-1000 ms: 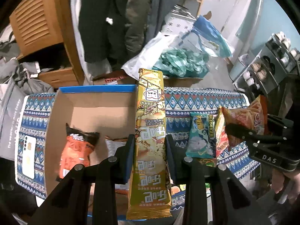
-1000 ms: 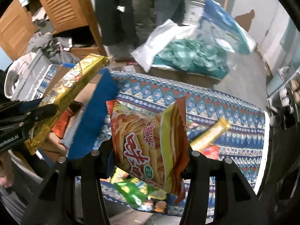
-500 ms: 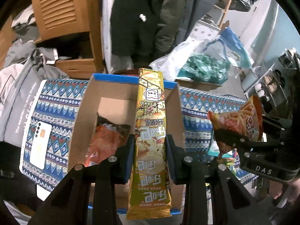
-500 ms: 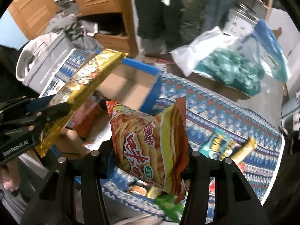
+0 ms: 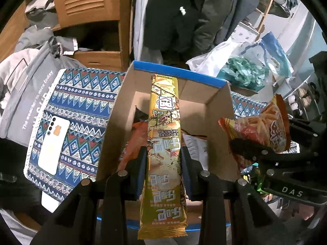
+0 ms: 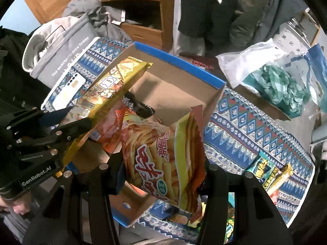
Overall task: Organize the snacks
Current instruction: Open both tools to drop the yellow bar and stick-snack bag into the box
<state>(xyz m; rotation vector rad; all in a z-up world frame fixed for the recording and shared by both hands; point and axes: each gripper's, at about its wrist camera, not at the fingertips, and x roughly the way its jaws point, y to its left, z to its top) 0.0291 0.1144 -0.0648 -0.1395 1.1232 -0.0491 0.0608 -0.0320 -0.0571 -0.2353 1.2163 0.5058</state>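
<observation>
my left claw grips the long yellow packet, my right claw the chips bag. dropped together above the cardboard box, they could collide, and the packet might catch its rim.

White smartphone face down on blue patterned woven tablecloth. Grey tote bag with white lettering at cloth's edge. Beyond: louvred wooden cabinet, hanging dark coats, clear plastic bag of teal fabric.

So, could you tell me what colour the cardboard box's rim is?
Blue rim, clearest in the right wrist view.
</observation>
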